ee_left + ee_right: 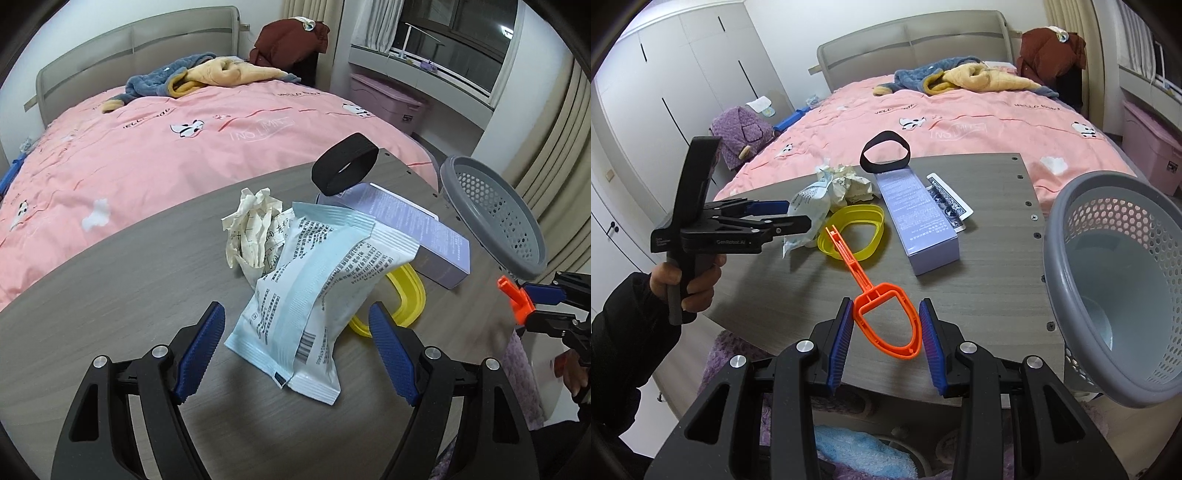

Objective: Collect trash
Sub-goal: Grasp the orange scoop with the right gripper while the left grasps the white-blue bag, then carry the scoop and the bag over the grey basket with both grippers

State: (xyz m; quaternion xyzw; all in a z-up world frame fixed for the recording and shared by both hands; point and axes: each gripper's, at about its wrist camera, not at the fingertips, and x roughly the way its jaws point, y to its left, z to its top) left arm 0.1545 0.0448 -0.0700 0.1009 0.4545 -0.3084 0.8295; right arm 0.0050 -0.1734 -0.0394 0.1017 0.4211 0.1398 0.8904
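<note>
Fingers apart on left gripper (297,343), blue pads either side of the white-and-blue wrapper (306,306), not pressing yet; looks lined up for a pinch across its lower half. Right gripper (886,328) clamped on the loop end of an orange plastic scoop (886,325), handle pointing away over the table (990,295); held clear of the surface, presumably on its way to the grey perforated basket (1115,295). Basket sits tilted at the table's right edge, mouth facing the work area, likely so trash drops in easily; inside looks empty as far as can be seen.

Still on table: wrapper leaning against crumpled paper (255,232), yellow plastic ring (857,230) partly under the wrapper, lilac carton (916,221) lying flat, playing-card pack (949,203) just beside it, black elastic band (884,157) standing on edge at the far side. Pink bed (960,110) behind, not part of the job.

Judged step: grab wrapper with left, drop scoop with right. Early in task. Risk: wrapper is thin and puffy, may slip or drag the paper along.
</note>
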